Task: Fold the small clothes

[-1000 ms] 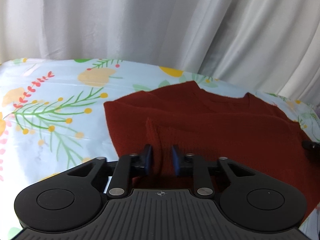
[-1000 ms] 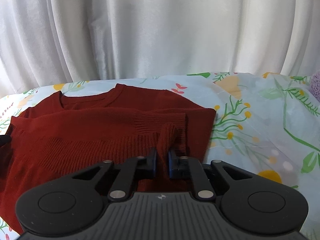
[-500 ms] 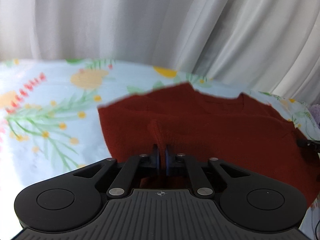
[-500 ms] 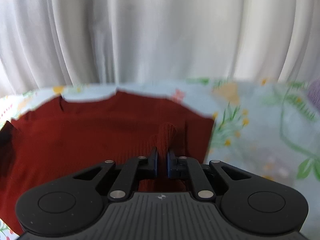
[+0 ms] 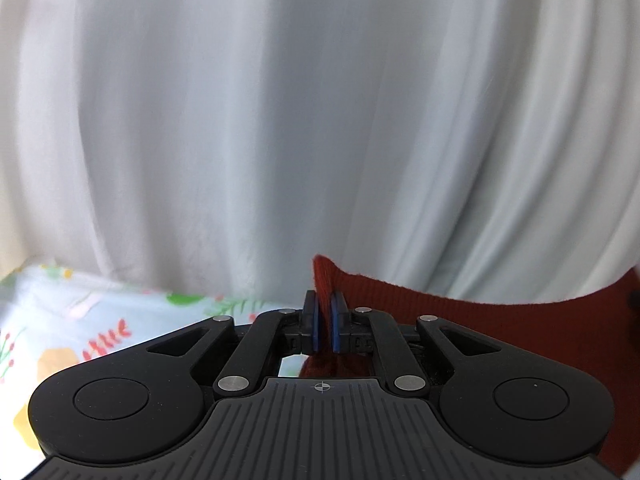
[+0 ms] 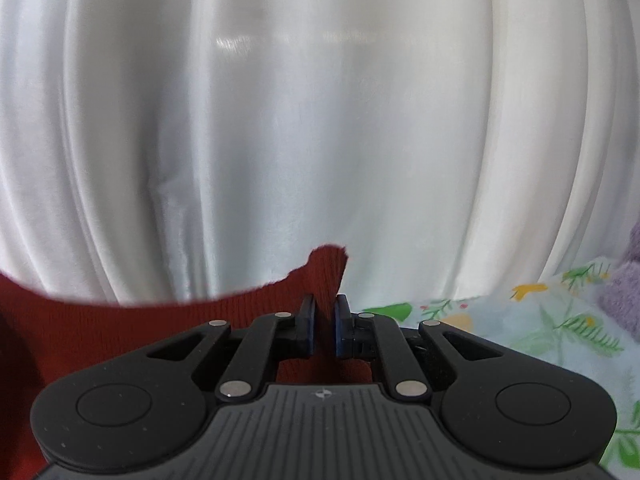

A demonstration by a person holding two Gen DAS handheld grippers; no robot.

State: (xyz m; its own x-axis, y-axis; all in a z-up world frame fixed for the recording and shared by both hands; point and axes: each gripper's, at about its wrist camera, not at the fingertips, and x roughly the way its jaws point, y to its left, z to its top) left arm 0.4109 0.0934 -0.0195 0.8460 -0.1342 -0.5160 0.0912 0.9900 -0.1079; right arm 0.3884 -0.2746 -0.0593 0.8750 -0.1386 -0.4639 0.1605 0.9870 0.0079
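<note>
A dark red knit sweater hangs lifted off the table, its edge stretched between both grippers. My left gripper is shut on the sweater's left corner, which sticks up between the blue pads. In the right wrist view the red sweater sags to the left, and my right gripper is shut on its right corner. Most of the garment is hidden below the gripper bodies.
A white pleated curtain fills the background close ahead in both views. The floral tablecloth shows at lower left, and the same floral tablecloth at lower right. A purple fuzzy cloth lies at the right edge.
Both grippers have risen and tilted up with the sweater's lower edge pinched. The garment left the table surface, and the curtain now fills the views.
</note>
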